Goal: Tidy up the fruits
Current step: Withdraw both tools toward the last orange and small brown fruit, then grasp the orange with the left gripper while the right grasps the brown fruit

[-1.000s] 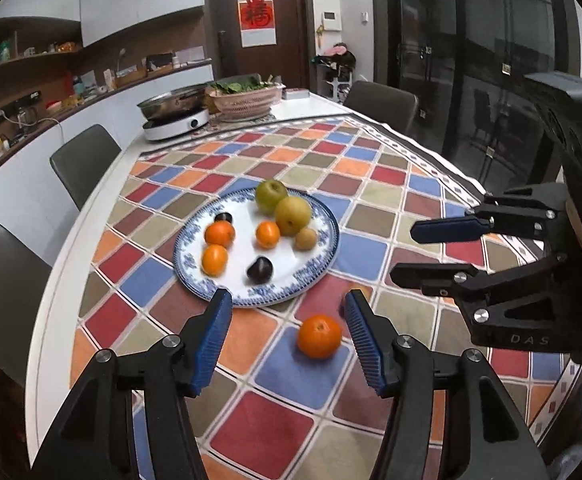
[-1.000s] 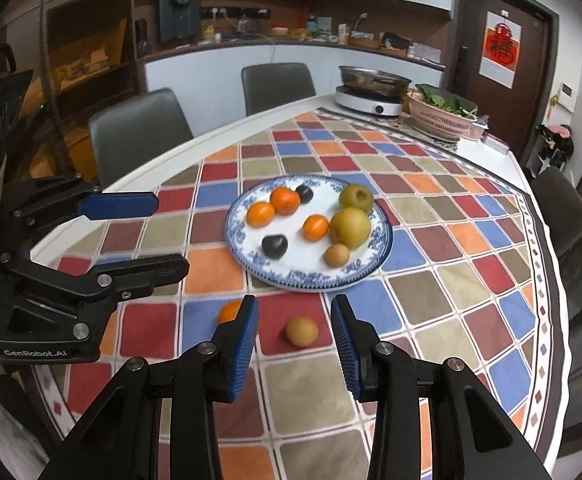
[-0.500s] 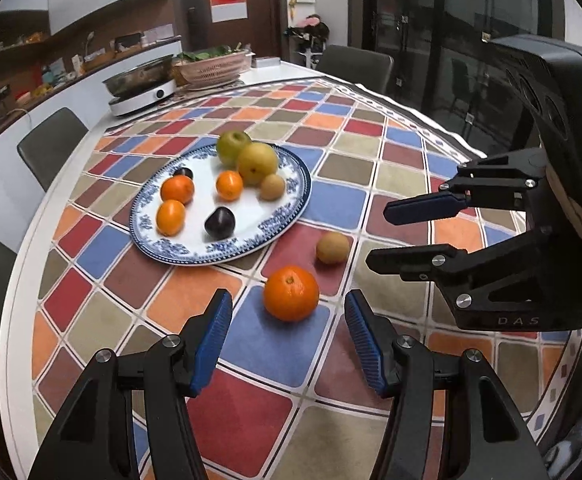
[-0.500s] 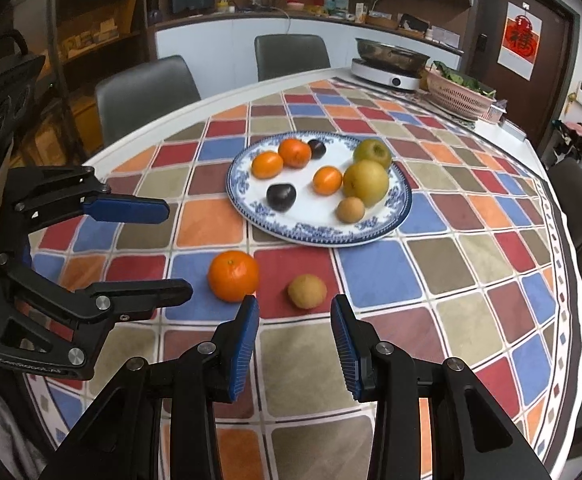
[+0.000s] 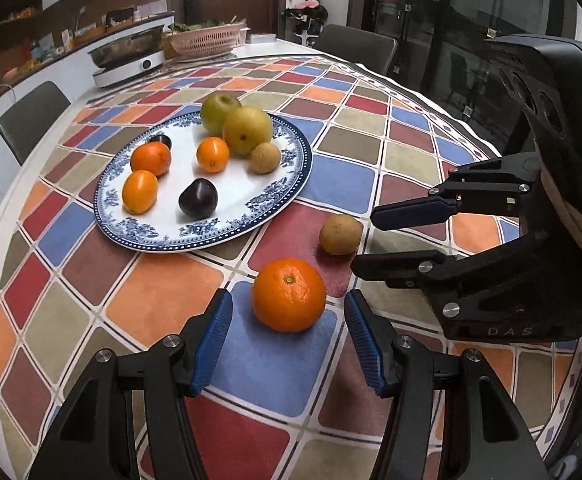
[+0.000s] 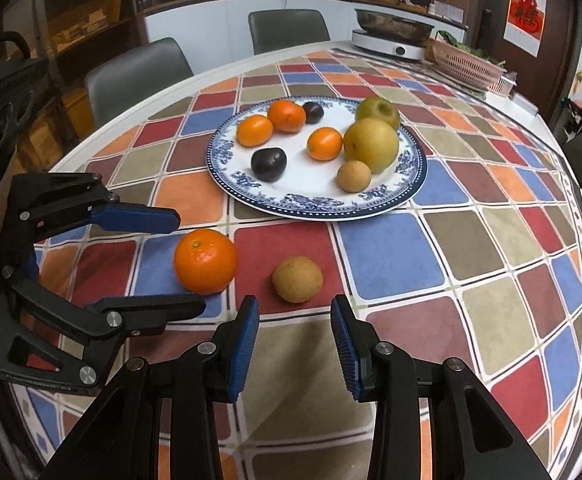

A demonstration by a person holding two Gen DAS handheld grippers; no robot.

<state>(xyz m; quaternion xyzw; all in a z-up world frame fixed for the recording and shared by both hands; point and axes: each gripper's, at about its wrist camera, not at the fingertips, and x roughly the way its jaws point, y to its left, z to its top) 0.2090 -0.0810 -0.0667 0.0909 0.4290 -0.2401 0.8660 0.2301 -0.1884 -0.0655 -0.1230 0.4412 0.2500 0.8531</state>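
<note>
We hover each empty gripper — left gripper (image 5: 287, 338) parted behind the orange (image 5: 289, 294), right gripper (image 6: 294, 342) narrower behind the kiwi (image 6: 297, 279) — both near the plate (image 6: 411, 184).

Left wrist view: low over the table's (image 5: 423, 96) near edge, angled down along its own fingers toward the far end; right wrist view: same low, close stance, set just to the right (each camera catches the other gripper at its frame side); shared ground: the plate (image 5: 291, 196) (image 6: 415, 184), the loose orange (image 5: 289, 294) (image 6: 205, 260), the brown fruit (image 5: 341, 234) (image 6: 297, 279).
</note>
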